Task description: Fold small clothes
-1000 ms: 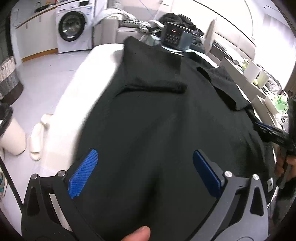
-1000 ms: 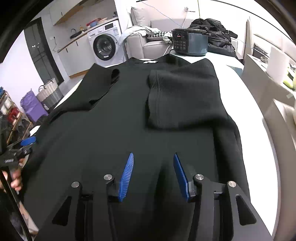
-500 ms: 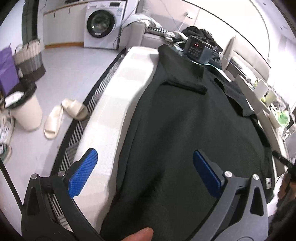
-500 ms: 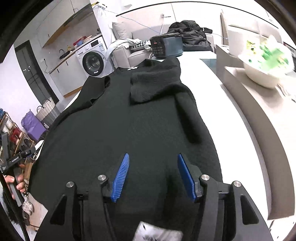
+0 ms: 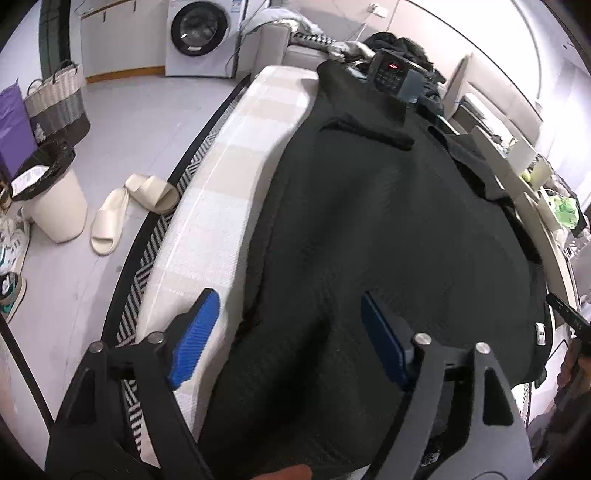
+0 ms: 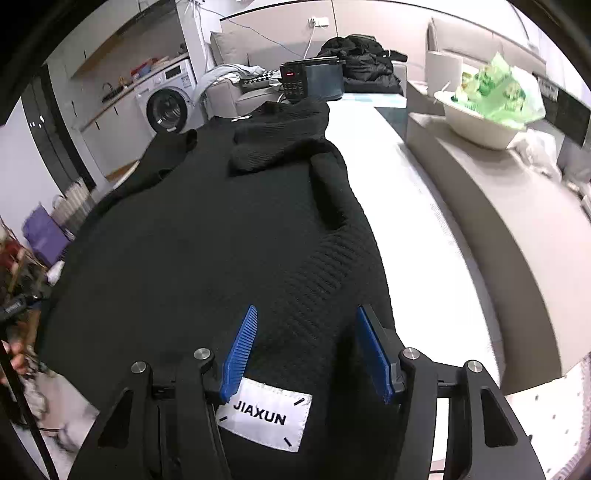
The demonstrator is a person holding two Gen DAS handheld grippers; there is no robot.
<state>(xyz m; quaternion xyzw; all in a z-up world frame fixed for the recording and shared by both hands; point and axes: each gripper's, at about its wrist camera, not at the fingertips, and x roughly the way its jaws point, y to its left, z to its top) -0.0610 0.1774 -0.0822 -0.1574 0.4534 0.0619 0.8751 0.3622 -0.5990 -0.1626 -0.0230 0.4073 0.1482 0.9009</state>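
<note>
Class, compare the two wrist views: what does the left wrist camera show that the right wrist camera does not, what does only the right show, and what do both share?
Only the left wrist view shows the slippers and the bin on the floor. Only the right wrist view shows the white JIAXUN label and the bowl holding a green bag. Both show the black sweater spread on the table, the washing machine, and an open gripper: left gripper, right gripper.

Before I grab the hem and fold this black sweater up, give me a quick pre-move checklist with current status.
1. Left hand-held gripper open, straddling the hem's left corner: ok.
2. Right hand-held gripper open over the hem by the white label: ok.
3. Fabric actually between the pads: cannot tell.
4. Both sleeves folded in on the black sweater: ok.
5. Body lying flat: not ok, ridge near the right edge.
6. Black appliance clear of the collar: cannot tell.
</note>
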